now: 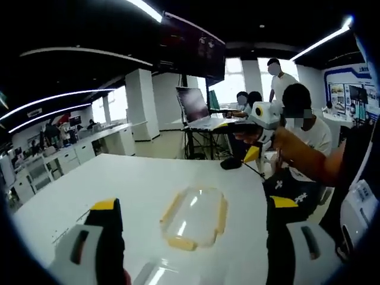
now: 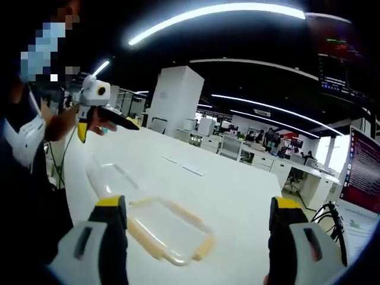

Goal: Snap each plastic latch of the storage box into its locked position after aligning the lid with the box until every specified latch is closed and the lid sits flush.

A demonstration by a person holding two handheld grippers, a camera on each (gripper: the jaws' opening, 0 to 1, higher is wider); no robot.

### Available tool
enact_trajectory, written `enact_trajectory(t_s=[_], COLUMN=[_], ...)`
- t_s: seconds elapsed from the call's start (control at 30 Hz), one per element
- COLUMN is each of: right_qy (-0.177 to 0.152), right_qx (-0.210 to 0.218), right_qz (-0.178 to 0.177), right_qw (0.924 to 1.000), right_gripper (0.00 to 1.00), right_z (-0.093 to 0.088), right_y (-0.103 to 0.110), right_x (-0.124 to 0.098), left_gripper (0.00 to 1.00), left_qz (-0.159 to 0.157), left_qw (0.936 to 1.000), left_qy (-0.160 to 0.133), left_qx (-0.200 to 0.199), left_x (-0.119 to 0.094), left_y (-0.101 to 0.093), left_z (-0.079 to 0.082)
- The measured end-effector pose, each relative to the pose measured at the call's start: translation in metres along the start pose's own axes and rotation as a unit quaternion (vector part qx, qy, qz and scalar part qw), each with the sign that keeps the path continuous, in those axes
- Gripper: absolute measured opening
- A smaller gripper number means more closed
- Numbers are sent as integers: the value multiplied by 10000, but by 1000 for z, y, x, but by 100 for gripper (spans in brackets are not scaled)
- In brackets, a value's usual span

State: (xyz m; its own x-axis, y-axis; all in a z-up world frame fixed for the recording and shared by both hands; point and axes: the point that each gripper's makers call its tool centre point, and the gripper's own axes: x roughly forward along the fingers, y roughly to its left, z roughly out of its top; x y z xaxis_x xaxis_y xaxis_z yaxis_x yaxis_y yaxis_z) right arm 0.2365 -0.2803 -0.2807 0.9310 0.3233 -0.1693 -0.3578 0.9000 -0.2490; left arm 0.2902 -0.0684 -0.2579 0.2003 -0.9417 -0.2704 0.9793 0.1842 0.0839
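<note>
White tabletop [image 1: 148, 178] spreads out ahead of both grippers. In the left gripper view, the left gripper [image 1: 193, 219] has its two yellow-tipped jaws spread wide apart, with nothing between them. The clear storage box [image 1: 195, 217] with its pale yellow latches [image 1: 180, 243] lies flat on the table just beyond the fingertips [image 1: 105, 205], between the two jaws and a little nearer the right-hand one. A second clear piece [image 1: 155, 274] (too cut off at the bottom edge to tell what it is) sits closer in, low between the jaws.

Past the right-hand jaw in that view, a person's hand [image 1: 285, 142] holds up a gripper-like device [image 1: 261, 122] with yellow-tipped jaws well above the table; whether its jaws are spread or closed cannot be told. A laptop [image 1: 199, 107] stands on the far side of the table, and other people are seated and standing behind it.

In the right gripper view, the right gripper [image 2: 199, 228] is likewise released, jaws wide apart and empty. The yellow-rimmed clear lid [image 2: 169, 234] lies on the table just ahead of the left-hand fingertip [image 2: 110, 205], reaching in between the jaws. A clear, lidless container [image 2: 110, 175] rests just beyond it, towards the left. A screen [image 2: 362, 172] shows beyond the right-hand jaw.
</note>
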Motion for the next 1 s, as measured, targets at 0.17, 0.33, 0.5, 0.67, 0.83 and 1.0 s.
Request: enact_trajectory(t_s=[0.17,0.33,0.5,0.67,0.83,1.0], right_qy=[5,110,166,289,597,590], right_qx=[-51,-305,-363,-531,-707,-769], right_qz=[61,241,282,453,885,910], right_qw=[10000,9992,9988,9971,9918,9911], right_gripper=[99,94,93,96,100,100], right_z=[4,6,9,11,12,28], right_y=[2,7,4,4,10,3], right_x=[-2,-3,-3,-7,-11,-14], left_gripper=[99,99,100,100,100,100], left_qz=[168,126,93,63,-38,-48], left_qw=[9997,9983,9985,9977,9980,9980], left_qy=[-9,133,230,226,232,246], left_qx=[165,560,487,635,590,575], left_x=[-1,-1,2,-1,-1,-1], left_y=[5,1,-1,0,2,5], left_z=[5,5,0,7,15,20])
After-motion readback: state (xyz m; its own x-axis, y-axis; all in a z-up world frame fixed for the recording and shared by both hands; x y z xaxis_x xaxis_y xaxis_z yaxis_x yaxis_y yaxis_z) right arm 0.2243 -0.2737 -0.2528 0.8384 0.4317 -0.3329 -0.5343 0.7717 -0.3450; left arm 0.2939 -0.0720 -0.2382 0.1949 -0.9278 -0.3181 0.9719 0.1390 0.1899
